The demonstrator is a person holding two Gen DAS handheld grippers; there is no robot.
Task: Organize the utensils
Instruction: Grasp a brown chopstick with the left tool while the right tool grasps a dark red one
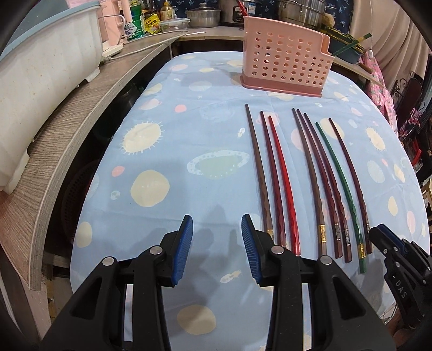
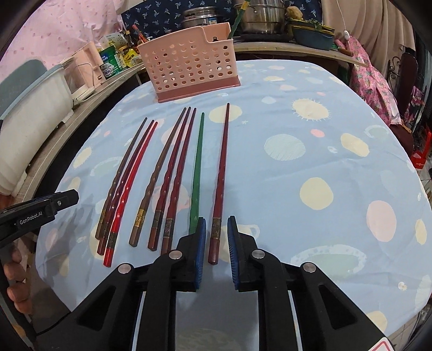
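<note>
I was looking at a home kitchen. Steel pots (image 1: pixel 203 16) and a steamer (image 2: pixel 263 16) crowded the back counter, with sauce bottles (image 1: pixel 151 14) and a detergent jug (image 1: pixel 135 24) beside them. A dish rack (image 1: pixel 40 81) sat on a wooden shelf (image 1: pixel 81 116), and a planet-print cloth (image 1: pixel 189 135) covered the tabletop.

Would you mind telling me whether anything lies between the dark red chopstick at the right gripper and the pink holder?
Nothing visible does. The dark red chopstick lies between the right gripper's pads, and only bare tablecloth separates its tip from the pink holder.
</note>
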